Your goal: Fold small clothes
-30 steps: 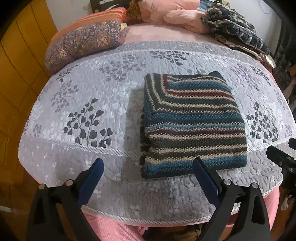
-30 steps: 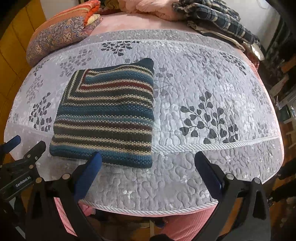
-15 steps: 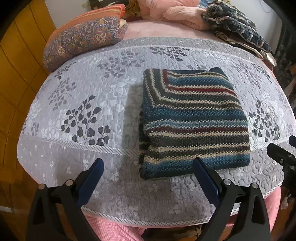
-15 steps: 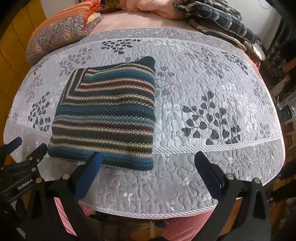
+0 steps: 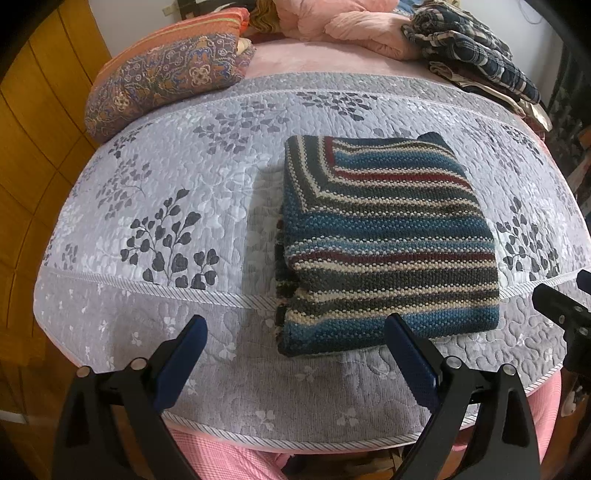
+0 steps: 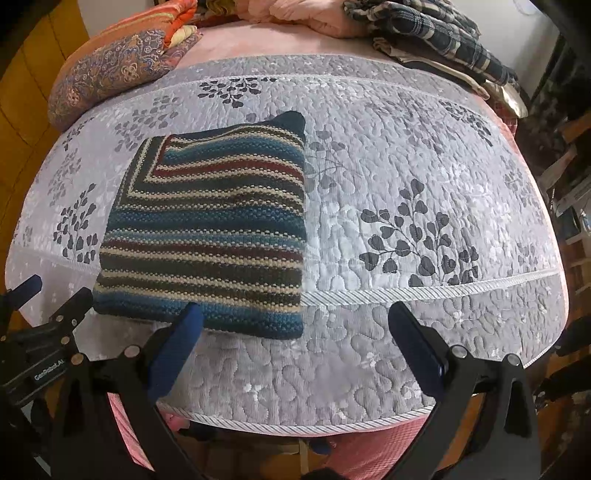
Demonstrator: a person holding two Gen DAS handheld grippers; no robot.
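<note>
Two grippers hang over the near edge of the bed [image 5: 155, 192], both with jaws spread wide and holding nothing. The left gripper [image 5: 295, 354] sits low at the bed's edge; its right finger [image 5: 410, 358] overlaps the near hem of the sweater [image 5: 388, 240] in this view, but contact cannot be confirmed. The right gripper [image 6: 295, 343] is placed to the sweater's right, with its left finger [image 6: 173, 350] in front of the same hem.

The sweater lies folded into a compact, roughly square packet on the quilt [image 6: 406, 166], near the front edge, stripes running across. Layered edges show along its left side, and one dark corner pokes out at the far right. Its position close to the person keeps it within easy reach of both tools.

Judged from the flat, squared shape and the empty jaws, the fold appears complete or nearly so. The protruding corner may call for a tuck.

A pillow [image 5: 166, 74] sits at the far left of the bed and a pile of plaid clothes [image 6: 436, 33] at the far right, well apart from the sweater, leaving the working area free.
</note>
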